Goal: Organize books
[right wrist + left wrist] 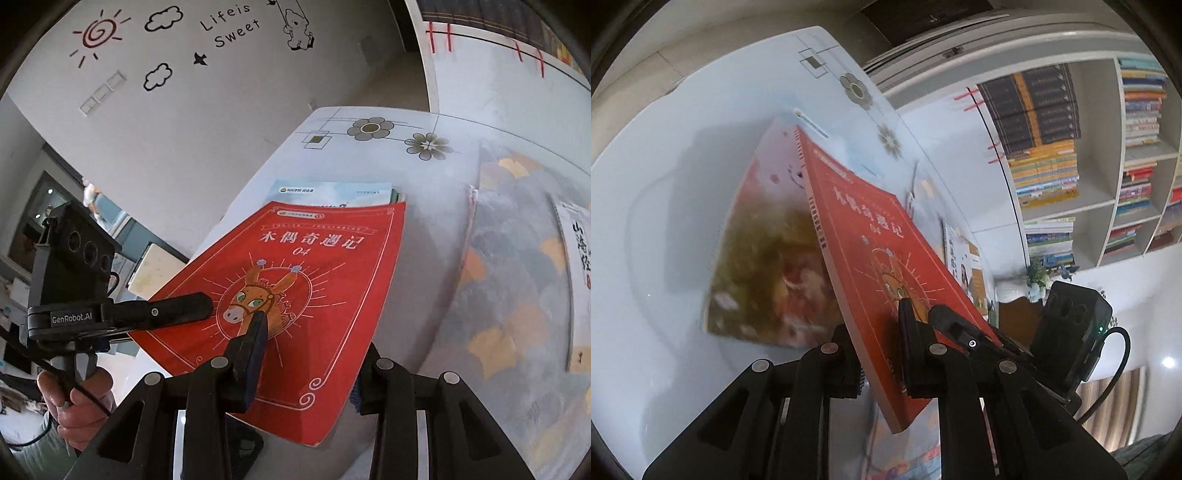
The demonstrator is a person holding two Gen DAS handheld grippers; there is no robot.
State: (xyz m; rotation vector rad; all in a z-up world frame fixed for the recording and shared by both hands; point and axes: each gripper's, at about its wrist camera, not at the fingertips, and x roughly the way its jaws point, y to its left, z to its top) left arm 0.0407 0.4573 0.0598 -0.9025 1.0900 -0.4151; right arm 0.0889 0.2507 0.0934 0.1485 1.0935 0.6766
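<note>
A red book (295, 295) is held in the air above the tabletop (436, 229), gripped by both tongs at once. The right tongs (306, 365) are clenched on the book's near short edge, one finger lying across the donkey drawing on the cover, the other at the book's right edge. The left tongs (882, 350) are clenched on the same book too: from the left camera the book stands between their fingers, spine edge facing the camera. In the right camera they come in from the left side, their finger laid across the cover, with a hand (81, 402) on the grip below.

The book's long axis runs away from the right tongs, its far end pointing toward a pale blue book (332, 192) that lies flat on the tabletop just past it. In the left camera, a blurred book with a floral cover (768, 266) lies on the tabletop to the left of the red one.

A bookshelf (1100, 199) full of books stands to the right in the left camera, well apart from the tabletop. Judging by this, the book could go either onto the stack ahead or to the shelf.
</note>
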